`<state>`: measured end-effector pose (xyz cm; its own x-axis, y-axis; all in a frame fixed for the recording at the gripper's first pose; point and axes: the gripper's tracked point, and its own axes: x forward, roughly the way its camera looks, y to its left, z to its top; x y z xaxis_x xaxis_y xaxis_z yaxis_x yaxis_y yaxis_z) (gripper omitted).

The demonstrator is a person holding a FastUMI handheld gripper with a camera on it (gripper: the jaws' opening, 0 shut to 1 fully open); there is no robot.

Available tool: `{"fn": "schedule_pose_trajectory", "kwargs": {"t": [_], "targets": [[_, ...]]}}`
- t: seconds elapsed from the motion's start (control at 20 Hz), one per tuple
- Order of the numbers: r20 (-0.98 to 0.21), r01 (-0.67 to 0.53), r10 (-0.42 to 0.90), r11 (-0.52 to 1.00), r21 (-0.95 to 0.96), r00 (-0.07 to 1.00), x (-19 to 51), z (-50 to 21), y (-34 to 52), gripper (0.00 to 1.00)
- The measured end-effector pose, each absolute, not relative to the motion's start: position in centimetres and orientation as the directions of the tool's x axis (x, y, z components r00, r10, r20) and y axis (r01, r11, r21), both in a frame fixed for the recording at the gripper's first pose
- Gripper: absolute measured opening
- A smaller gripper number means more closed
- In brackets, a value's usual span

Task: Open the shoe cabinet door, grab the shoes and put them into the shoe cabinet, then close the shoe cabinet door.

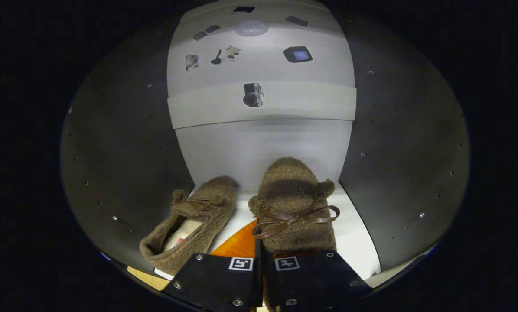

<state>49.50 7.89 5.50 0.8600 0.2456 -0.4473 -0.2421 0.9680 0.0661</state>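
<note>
Tool (261, 260) fingers nearly together, level.

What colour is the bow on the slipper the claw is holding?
Brown, glossy like leather, on the fuzzy brown slipper pinched in the claw; seen in the gripper view.

heel end of the right slipper (291, 203) hidden behind the gripper (262, 264) fingers, so grip on it impossible to confirm. narrow gap between the fingers, contact unseen. heel of the left slipper (189, 225), just ahead and to the left, partly covered by the left finger. orange patch (240, 245) between the slippers mostly covered. small items on the back panel (259, 143) far beyond, too small to identify.
</note>
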Motion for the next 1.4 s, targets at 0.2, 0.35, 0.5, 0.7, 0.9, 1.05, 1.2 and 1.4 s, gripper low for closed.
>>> {"fn": "schedule_pose_trajectory", "kwargs": {"t": [0.2,0.35,0.5,0.7,0.9,1.05,1.2,1.4], "targets": [[-0.472,-0.222,0.216,0.974,0.043,0.855,51.7,3.9,7.5,0.04],[-0.478,-0.204,0.195,0.978,0.034,0.857,52.6,3.0,7.1,0.05],[-0.473,-0.205,0.199,0.978,0.038,0.859,52.7,2.9,7.5,0.16],[-0.478,-0.207,0.197,0.978,0.033,0.856,52.4,2.9,7.6,0.25],[-0.469,-0.206,0.193,0.978,0.025,0.862,51.5,3.4,7.5,0.27],[-0.463,-0.208,0.194,0.978,0.022,0.865,50.2,4.0,7.3,0.3],[-0.446,-0.213,0.195,0.977,0.011,0.874,48.8,4.9,7.0,0.34],[-0.421,-0.222,0.207,0.975,0.012,0.883,46.7,6.1,6.9,0.4]]}}
